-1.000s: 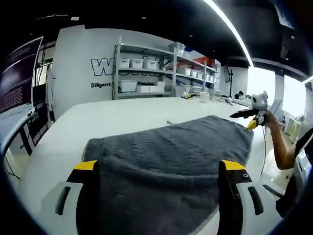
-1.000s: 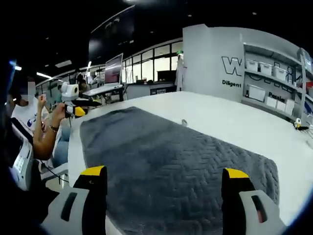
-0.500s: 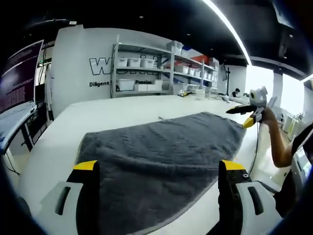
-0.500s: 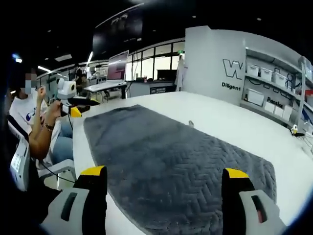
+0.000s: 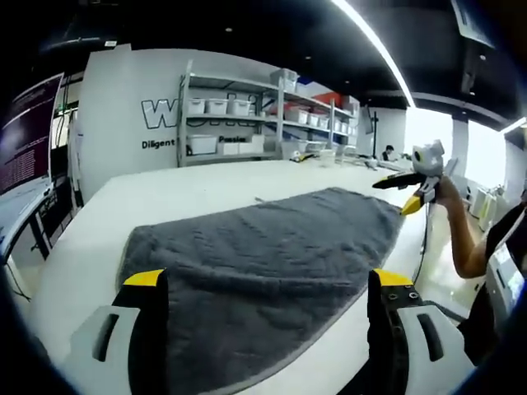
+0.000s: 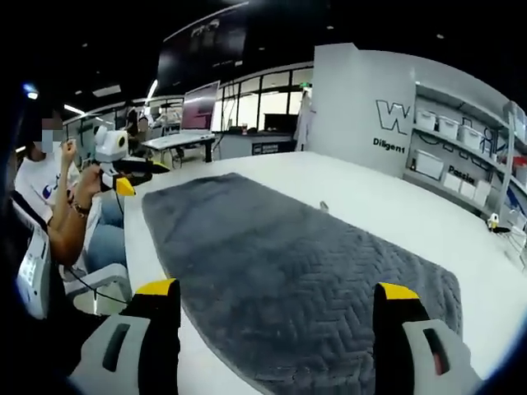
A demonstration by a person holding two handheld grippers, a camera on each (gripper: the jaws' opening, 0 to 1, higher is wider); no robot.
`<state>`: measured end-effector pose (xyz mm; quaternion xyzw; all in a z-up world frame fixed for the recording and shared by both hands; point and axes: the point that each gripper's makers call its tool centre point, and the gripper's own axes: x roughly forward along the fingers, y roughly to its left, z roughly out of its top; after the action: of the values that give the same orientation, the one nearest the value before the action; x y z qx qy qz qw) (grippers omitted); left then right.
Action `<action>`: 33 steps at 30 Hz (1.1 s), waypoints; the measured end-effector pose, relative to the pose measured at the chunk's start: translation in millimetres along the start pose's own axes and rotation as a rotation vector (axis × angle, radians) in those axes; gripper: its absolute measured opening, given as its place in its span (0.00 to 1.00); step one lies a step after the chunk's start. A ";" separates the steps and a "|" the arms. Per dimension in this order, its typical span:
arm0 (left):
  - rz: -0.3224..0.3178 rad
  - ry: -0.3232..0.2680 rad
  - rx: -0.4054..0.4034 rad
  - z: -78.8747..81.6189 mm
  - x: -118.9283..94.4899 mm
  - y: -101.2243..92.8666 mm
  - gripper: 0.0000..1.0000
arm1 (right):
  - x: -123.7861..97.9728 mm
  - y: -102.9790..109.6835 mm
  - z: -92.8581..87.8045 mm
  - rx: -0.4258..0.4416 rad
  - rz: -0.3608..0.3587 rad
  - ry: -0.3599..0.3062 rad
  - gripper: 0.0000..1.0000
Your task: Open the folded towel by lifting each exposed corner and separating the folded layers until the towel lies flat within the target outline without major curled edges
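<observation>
Left gripper view: the left gripper (image 5: 268, 329) stands with jaws wide apart and empty, above the near edge of the grey towel (image 5: 263, 263), which lies spread flat on the white table (image 5: 198, 185). To the right, the right gripper (image 5: 412, 185) is held up beyond the towel's far end. Right gripper view: the left gripper at far left, raised off the table; the right gripper (image 6: 276, 333) likewise spread wide, holding nothing, over the towel.

We stand in a lab workspace; metal shelving (image 5: 247, 115) holds white bins (image 5: 202, 144); monitors (image 6: 198, 105) line desks behind.
</observation>
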<state>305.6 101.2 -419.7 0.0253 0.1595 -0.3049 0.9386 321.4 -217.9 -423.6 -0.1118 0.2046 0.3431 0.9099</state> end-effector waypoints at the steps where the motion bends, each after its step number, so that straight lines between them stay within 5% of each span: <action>1: -0.004 -0.003 -0.001 0.6 1.2 0.0 0.99 | 0.6 -0.6 0.1 -0.001 0.000 0.004 0.99; 15: -0.033 0.017 -0.021 -15.0 19.9 2.1 0.99 | 10.4 -16.2 -1.6 0.007 -0.028 0.029 0.99; 33: -0.028 0.021 -0.042 -15.1 19.4 7.5 0.99 | 21.4 -26.6 -10.1 0.024 -0.032 0.059 0.99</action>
<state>320.5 98.5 -440.5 0.0064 0.1761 -0.3140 0.9329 350.8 -228.6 -440.5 -0.1142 0.2339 0.3227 0.9100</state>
